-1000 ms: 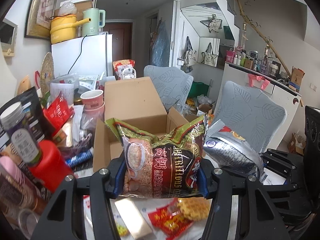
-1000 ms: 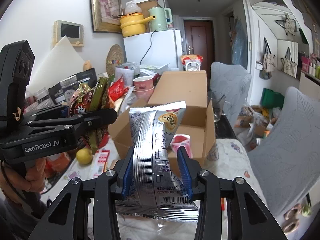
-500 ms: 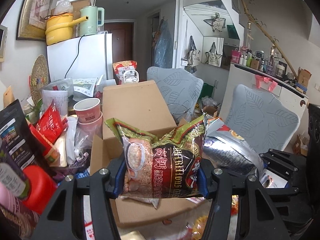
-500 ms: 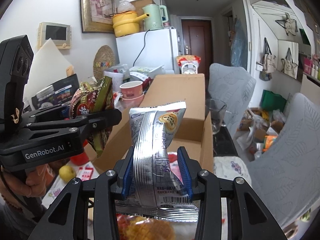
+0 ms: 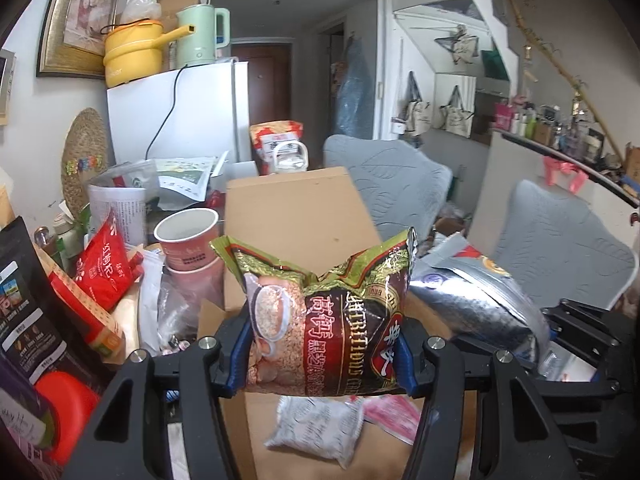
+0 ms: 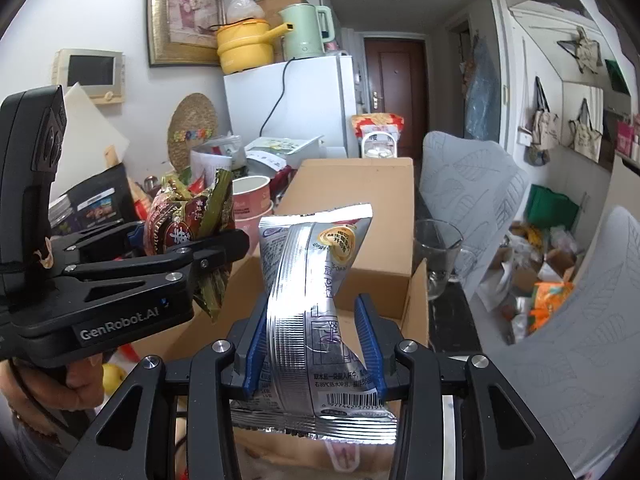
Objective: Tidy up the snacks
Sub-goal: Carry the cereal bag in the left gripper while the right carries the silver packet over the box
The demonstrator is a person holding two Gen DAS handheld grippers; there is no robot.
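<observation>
My left gripper (image 5: 320, 354) is shut on a dark red and green oat snack bag (image 5: 320, 320), held above the open cardboard box (image 5: 296, 224). Inside the box lie a grey-white packet (image 5: 316, 430) and a pink packet (image 5: 394, 414). My right gripper (image 6: 314, 350) is shut on a silver foil bag (image 6: 308, 308), also over the box (image 6: 356, 196). That foil bag (image 5: 476, 304) shows at the right of the left wrist view. In the right wrist view the left gripper (image 6: 224, 246) with its bag (image 6: 188, 228) stands at the left, a hand (image 6: 48, 384) on its handle.
Left of the box crowd a pink paper cup (image 5: 188, 240), a red snack pouch (image 5: 104, 264), a black bag (image 5: 24, 312) and a red lid (image 5: 68, 408). A drinking glass (image 6: 436, 256) stands right of the box. Grey chairs (image 5: 560, 244) stand beyond; a white fridge (image 5: 176, 116) is behind.
Both grippers have carried their bags forward over the open box. The table and loose snacks below have given way to the box's inside, with packets now visible under the oat bag.
</observation>
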